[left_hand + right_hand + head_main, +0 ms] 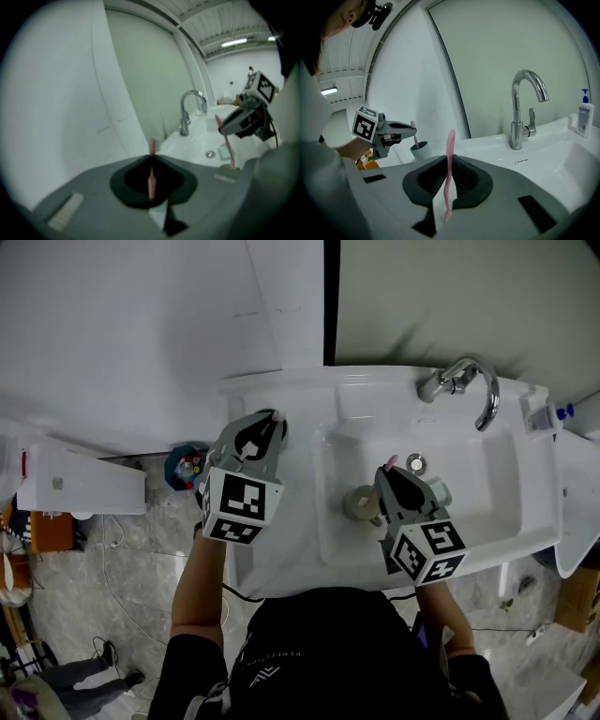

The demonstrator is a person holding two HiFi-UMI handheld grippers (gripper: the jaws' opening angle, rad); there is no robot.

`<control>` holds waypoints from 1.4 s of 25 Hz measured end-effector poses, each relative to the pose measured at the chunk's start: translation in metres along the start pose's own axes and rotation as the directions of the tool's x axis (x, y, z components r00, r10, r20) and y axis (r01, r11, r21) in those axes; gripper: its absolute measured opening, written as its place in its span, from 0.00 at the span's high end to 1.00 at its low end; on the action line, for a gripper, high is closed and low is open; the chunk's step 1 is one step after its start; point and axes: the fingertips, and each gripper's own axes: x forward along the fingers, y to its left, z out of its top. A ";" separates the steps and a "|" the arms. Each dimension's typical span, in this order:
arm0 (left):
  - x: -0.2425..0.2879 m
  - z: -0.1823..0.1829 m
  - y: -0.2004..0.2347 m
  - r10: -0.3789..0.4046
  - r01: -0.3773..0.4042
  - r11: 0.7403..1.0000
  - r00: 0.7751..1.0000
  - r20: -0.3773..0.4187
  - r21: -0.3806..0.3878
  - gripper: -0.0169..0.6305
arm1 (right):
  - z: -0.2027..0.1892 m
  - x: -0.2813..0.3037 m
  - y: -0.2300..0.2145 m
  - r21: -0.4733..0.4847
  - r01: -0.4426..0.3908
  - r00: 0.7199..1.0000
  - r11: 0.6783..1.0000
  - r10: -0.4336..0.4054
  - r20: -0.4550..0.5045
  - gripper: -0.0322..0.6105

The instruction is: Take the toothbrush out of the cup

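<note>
My left gripper hovers over the sink's left ledge, shut on a thin pink toothbrush. In the right gripper view that toothbrush stands with its lower end in a teal cup; the head view hides this cup under the gripper. My right gripper is over the basin, shut on a second pink toothbrush that sticks up past the jaws. A beige cup sits in the basin just left of and below the right gripper.
The white sink has a chrome faucet at the back and a drain in the basin. A soap bottle stands on the right rim. A white wall panel rises behind the left ledge.
</note>
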 end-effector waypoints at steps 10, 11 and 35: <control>-0.050 0.038 0.010 0.148 -0.139 0.988 0.977 0.151 -0.065 0.94 | 0.013 -0.022 0.006 -0.041 -0.029 0.998 0.999 0.031 0.048 0.91; -0.055 0.041 0.010 0.157 -0.146 0.986 0.974 0.164 -0.075 0.94 | 0.014 -0.024 0.006 -0.045 -0.030 0.998 0.999 0.032 0.051 0.91; -0.117 0.012 -0.022 0.184 -0.069 0.884 0.960 0.209 -0.462 0.94 | 0.023 -0.047 0.009 -0.069 -0.047 0.994 0.996 0.053 0.091 0.91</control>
